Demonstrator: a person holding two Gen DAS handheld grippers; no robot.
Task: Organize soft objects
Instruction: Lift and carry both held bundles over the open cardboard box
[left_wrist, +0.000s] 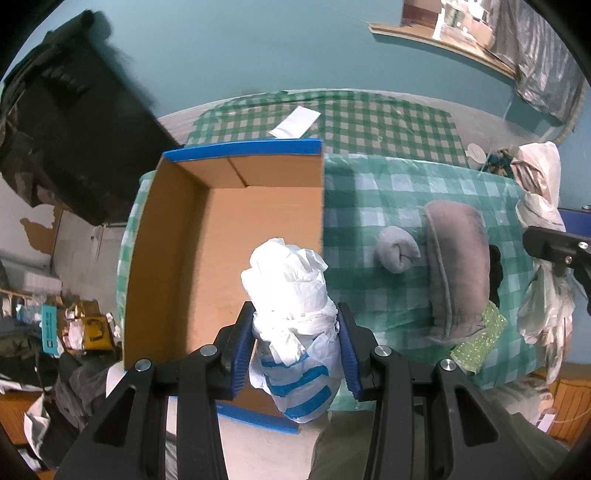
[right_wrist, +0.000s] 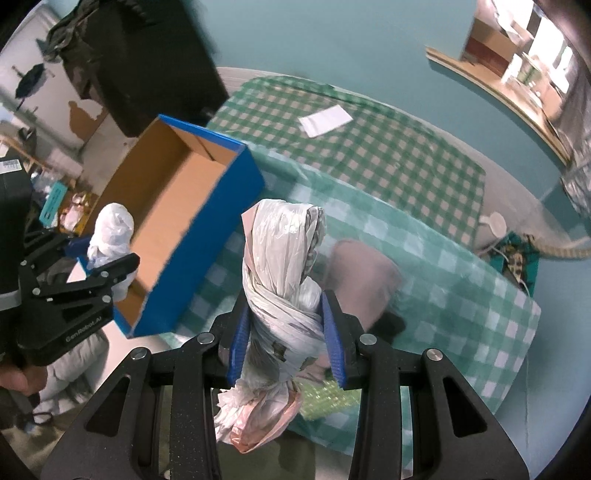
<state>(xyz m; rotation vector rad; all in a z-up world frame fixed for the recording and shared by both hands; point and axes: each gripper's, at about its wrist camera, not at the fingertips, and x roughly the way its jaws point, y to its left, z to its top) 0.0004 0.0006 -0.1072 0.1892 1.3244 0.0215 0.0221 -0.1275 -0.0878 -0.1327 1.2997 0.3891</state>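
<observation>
Bundled white-and-blue bag (left_wrist: 291, 332) sits clamped in the left claw (left_wrist: 293, 354) above the empty cardboard box (left_wrist: 229, 236) — nothing packed yet. Right claw (right_wrist: 284, 332) pinches a knotted grey bag (right_wrist: 284, 273); grey cloth (left_wrist: 458, 266) and rolled sock (left_wrist: 397, 249) wait on the desk (left_wrist: 388, 192).

1. A white bag bundle with blue stripes (left_wrist: 295, 332) hangs knotted above the near edge of the open blue box (left_wrist: 236, 147).
2. A greyish twisted bag bundle (right_wrist: 284, 295) hangs over the checked cloth.
3. A grey rolled sock (left_wrist: 399, 254) lies touching a grey folded cloth (left_wrist: 458, 269), possibly a cushion.
</observation>
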